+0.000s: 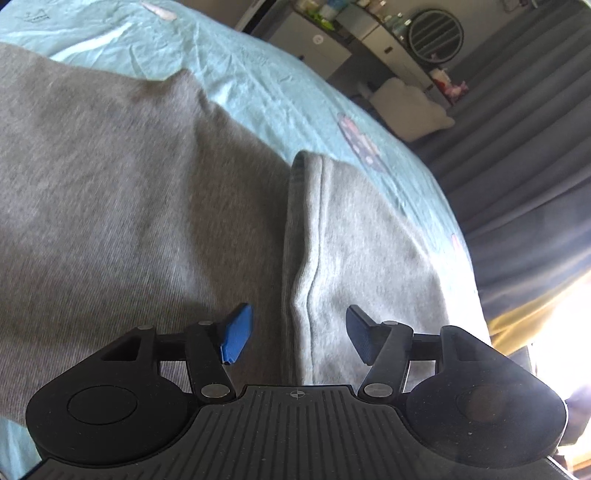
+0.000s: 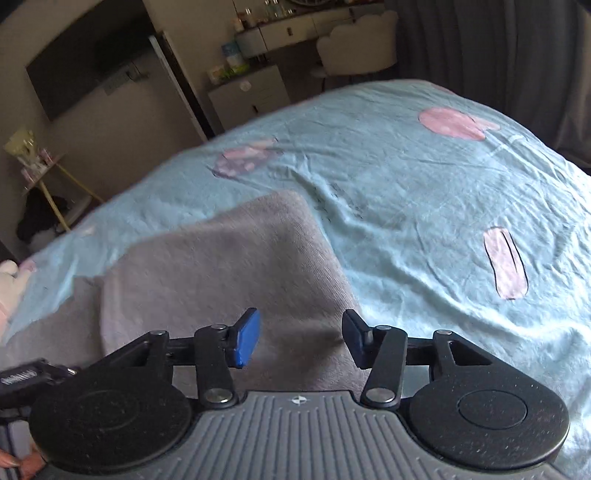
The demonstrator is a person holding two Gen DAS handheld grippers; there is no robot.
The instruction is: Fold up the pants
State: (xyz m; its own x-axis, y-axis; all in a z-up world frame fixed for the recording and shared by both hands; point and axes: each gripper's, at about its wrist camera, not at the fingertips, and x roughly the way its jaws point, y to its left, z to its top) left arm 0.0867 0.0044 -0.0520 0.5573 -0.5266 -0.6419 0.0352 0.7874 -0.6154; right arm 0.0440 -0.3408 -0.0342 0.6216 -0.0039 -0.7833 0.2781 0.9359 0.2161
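Grey sweatpants [image 1: 129,206] lie on a light blue bed sheet [image 1: 266,85]. In the left wrist view a hemmed cuff edge [image 1: 306,236] runs up from between my fingers, lying over the darker grey cloth. My left gripper [image 1: 299,334] is open, its blue pads either side of that hem, just above the cloth. In the right wrist view a folded grey part of the pants [image 2: 236,266] lies on the sheet [image 2: 424,206]. My right gripper [image 2: 301,339] is open above its near edge and holds nothing.
Pink and purple prints dot the sheet [image 2: 450,123]. Beyond the bed stand a dresser with bottles [image 2: 280,33], a white chair [image 2: 358,51], a wall TV [image 2: 88,70] and dark curtains [image 1: 517,155]. A small side table [image 2: 40,173] stands at the left.
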